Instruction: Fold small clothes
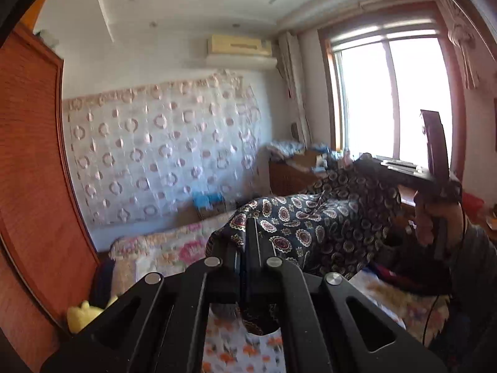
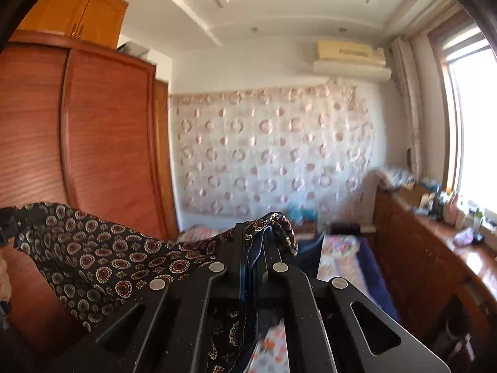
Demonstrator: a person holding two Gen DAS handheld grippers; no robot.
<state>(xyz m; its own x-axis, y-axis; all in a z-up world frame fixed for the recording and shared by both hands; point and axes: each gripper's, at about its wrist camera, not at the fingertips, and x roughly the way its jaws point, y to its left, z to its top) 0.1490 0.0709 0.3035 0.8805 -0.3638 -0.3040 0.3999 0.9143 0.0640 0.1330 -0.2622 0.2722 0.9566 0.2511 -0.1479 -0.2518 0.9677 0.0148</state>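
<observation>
Your left wrist cam: rides its tongs (image 1: 245, 239), level, faces curtain (image 1: 161, 152) and window (image 1: 388, 99) | right wrist cam: rides its tongs (image 2: 254, 242), level, faces wardrobe (image 2: 93, 143), curtain (image 2: 270, 149) | both close on cloth (image 1: 310, 217) | shared: curtain, air conditioner (image 1: 239, 45), bed (image 1: 161, 248)

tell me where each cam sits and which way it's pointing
Left wrist: on the left tongs, facing the patterned wall hanging and window; the right hand shows.
Right wrist: on the right tongs, facing the wardrobe and the hanging; no hand clearly shows.
Shared: the dark patterned garment, pinched by both, the hanging, the air conditioner.
</observation>
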